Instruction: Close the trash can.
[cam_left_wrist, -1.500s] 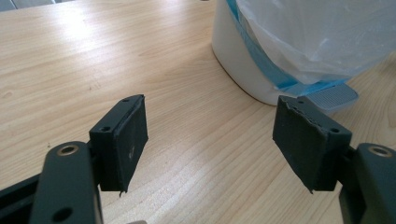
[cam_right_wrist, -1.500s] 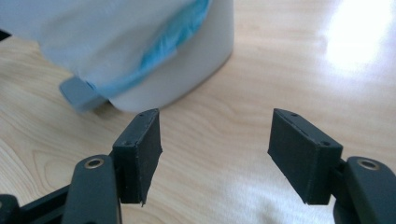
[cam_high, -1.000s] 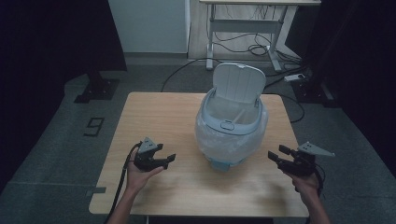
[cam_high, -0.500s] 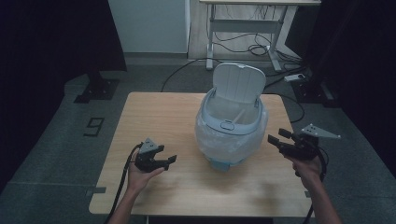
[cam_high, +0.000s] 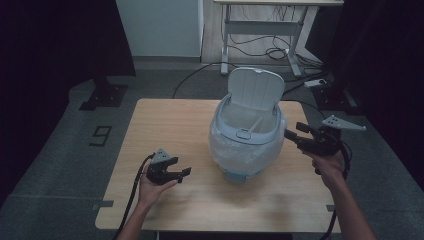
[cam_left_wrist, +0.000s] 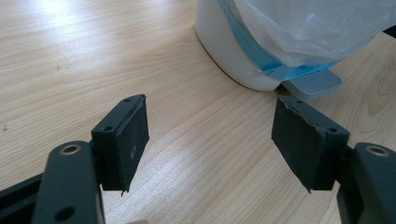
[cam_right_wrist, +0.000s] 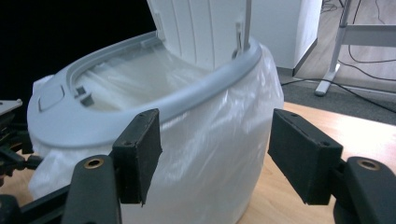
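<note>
A white pedal bin (cam_high: 247, 135) stands mid-table with its lid (cam_high: 256, 90) up and a clear plastic liner (cam_right_wrist: 219, 154) folded down over its outside, held under a grey rim ring (cam_right_wrist: 140, 116). Its foot pedal (cam_left_wrist: 312, 84) points toward the person. My left gripper (cam_high: 182, 173) hovers low over the wood to the bin's left, open, with nothing between its pads (cam_left_wrist: 133, 140). My right gripper (cam_high: 295, 132) is raised at the bin's right side, open, its jaws close to the liner just below the rim.
The wooden table (cam_high: 165, 125) has bare room left and front of the bin. Behind it stand a white cabinet (cam_high: 160, 27) and a desk frame (cam_high: 260, 35) with cables on the floor. A dark curtain hangs at both sides.
My right gripper rose from near the table's front right and moved left and forward to the bin's side. The left gripper stayed almost still.
</note>
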